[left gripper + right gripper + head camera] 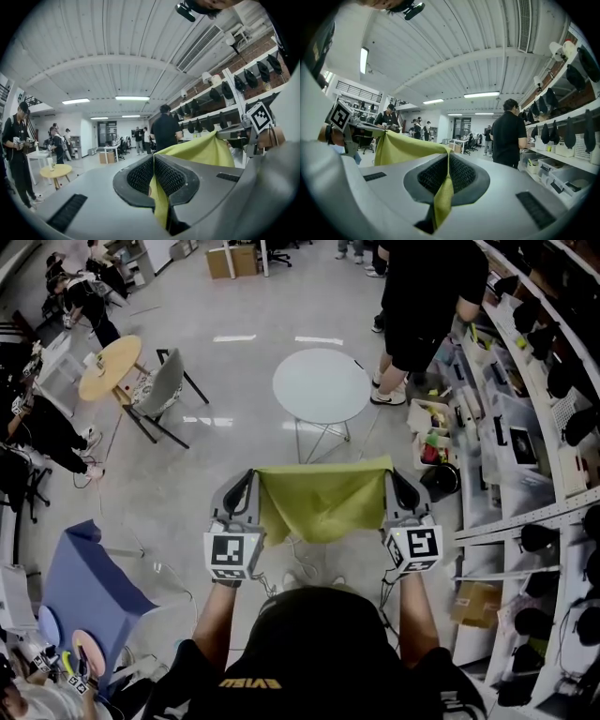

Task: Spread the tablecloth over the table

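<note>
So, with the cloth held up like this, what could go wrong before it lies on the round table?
1. The left claw and the right claw each pinch only a thin edge of the green tablecloth; a quick swing might pull it free.
2. The cloth hangs loose below them, so it may land bunched on the white round table.
3. A person stands close beside that table and might be brushed.

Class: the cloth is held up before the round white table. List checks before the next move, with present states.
1. Left hand-held gripper shut on tablecloth corner: ok.
2. Right hand-held gripper shut on other corner: ok.
3. Top edge stretched between them: ok.
4. Round white table top bare: ok.
5. Tablecloth above table: not ok, hangs short of it.
6. Standing person beside the table out of the way: cannot tell.
</note>
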`<state>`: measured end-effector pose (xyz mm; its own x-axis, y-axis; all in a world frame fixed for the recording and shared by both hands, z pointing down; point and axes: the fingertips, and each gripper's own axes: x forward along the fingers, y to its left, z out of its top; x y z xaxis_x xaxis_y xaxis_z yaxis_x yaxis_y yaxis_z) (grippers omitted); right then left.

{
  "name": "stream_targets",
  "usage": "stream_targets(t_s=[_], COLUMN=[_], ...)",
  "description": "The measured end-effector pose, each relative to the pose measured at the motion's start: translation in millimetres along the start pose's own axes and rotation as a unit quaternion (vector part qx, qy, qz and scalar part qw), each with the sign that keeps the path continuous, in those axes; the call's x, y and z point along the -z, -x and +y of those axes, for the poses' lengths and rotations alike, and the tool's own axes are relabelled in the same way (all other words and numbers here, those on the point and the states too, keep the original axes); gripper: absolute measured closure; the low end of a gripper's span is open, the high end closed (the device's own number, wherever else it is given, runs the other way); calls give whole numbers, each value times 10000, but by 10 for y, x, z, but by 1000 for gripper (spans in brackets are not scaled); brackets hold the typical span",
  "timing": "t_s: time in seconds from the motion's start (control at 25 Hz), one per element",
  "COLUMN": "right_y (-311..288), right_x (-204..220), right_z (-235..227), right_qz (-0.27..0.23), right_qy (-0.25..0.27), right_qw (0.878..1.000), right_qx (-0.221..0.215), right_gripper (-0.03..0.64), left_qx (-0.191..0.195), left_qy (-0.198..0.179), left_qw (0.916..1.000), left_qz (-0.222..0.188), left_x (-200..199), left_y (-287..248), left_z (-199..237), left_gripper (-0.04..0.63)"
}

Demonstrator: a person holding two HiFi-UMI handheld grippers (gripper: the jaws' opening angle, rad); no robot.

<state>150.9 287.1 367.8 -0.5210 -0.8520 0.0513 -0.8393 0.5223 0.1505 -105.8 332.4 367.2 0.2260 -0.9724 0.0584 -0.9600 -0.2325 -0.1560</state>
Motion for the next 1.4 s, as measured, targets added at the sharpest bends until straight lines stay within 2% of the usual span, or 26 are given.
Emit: stream_targets(t_s=[0.24,0.4,0.56,0.72,0.88,1.08,1.24,1.4], right_y=[-53,-86,-117,-141,-153,-278,-448,-737], right_x=[-19,5,4,-38,-89,-171,-174,-138], right_z=[118,233,358,449,562,542,421,343], right_qz=[198,193,177,112,55,33,10,-83], right_qy=[460,104,25,-321,-295,-177,-202,-320], right_qw=[9986,9997,9998,9988,9980,9982,9982,9993], right_qx=[-150,-86,105,363,564,564,556,146], right_gripper=[609,609,609,609,609,609,609,609], left_qx=[60,81,170,209,221,94,80,-32], left_qy=[-69,11,40,200,327,607,556,593], left_qw=[10000,10000,9998,9995,9990,9976,9977,9977], left_qz=[-25,-29,-70,-149,-212,-322,-370,-318], left_x=[-11,44,69,81,111,40,-9,55], left_y=[21,60,119,187,214,63,-112,-415], left_z=[121,222,332,417,536,635,675,831], left_gripper=[575,575,575,575,575,575,575,575])
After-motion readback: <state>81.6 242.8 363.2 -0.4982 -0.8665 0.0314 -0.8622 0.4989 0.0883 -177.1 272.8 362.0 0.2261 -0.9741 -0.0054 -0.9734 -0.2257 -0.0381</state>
